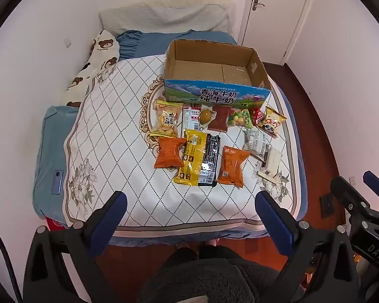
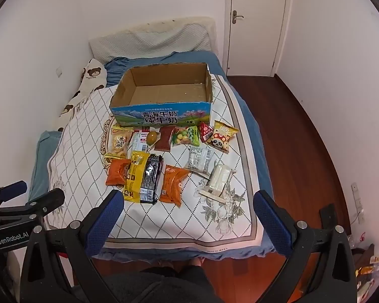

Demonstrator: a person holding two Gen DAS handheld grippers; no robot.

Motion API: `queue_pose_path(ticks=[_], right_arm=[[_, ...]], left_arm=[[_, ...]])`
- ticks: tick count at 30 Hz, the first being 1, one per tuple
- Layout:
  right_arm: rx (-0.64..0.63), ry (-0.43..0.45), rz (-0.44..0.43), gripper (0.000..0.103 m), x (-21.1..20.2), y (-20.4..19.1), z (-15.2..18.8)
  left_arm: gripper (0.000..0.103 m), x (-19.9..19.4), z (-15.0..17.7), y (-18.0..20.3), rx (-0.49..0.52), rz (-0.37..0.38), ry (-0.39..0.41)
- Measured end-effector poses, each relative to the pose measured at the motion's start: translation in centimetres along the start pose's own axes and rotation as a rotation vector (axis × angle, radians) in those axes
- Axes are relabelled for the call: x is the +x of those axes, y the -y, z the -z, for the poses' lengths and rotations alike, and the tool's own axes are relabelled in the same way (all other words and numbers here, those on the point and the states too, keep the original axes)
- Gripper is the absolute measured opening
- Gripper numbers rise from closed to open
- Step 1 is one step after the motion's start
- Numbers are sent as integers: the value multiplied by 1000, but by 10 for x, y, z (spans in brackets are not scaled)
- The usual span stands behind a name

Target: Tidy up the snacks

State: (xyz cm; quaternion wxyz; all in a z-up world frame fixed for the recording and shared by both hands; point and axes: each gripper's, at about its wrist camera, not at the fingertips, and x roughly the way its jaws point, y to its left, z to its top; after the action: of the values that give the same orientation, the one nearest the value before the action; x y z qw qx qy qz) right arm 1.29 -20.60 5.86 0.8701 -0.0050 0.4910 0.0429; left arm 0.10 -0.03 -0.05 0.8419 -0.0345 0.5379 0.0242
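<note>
The bed [image 1: 108,136] carries an empty cardboard box [image 1: 216,92] at its far side, with the snack packets [image 1: 197,159] spread just before it. Both the left tool [image 1: 190,208] and right tool [image 2: 188,208] hang released over the near edge, holding nothing. Advisable: take near, flat packets singly by an edge. Only the left view shows a phone [image 1: 56,181]; only the right shows clutter on the floor [image 2: 366,270].

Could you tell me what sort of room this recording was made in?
Most likely a small bedroom: a bed with a pillow against the wall, a closed door, and wooden flooring alongside.
</note>
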Motion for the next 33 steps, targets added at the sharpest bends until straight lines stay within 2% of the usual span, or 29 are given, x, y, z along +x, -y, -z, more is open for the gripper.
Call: queue_pose_path(ticks=[14,33], right_arm=[[-12,-1,-6,103,-9,9,4],[-21,-11,-8,103,-4,5,9]], left_arm=[[103,-6,6,-8,-5,11,-8],[103,-9,13,2,2,-9,-8]])
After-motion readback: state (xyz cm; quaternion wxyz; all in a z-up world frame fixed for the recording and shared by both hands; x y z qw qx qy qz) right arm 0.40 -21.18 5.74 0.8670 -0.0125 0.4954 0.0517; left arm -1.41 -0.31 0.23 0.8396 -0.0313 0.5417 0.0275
